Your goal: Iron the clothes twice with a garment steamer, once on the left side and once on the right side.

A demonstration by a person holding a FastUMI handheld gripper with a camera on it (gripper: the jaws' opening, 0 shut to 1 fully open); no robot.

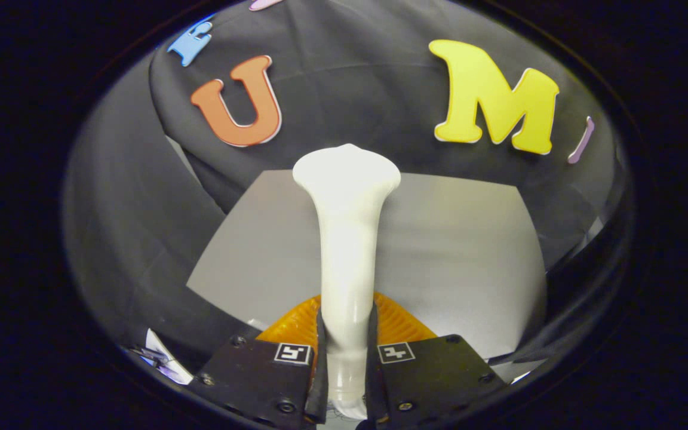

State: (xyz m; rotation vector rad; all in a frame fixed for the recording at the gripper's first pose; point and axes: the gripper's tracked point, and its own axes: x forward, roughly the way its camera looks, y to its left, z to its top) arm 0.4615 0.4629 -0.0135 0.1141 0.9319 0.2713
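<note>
My gripper (347, 352) is shut on the handle of a white garment steamer (347, 239). The steamer runs straight ahead from between the two black fingers (260, 364) and widens into a flared head (347, 170) at its far end. Both fingers press on the handle's lower part. Beneath the steamer lies a flat grey surface (457, 251), which may be the garment or the board; I cannot tell which. The steamer's head hangs over the far edge of that grey surface.
An orange ribbed piece (401, 325) shows just ahead of the fingers, under the steamer handle. Black cloth (129, 227) surrounds the grey surface on the left, right and far sides. A small pale scrap (162, 358) lies to the left of the fingers.
</note>
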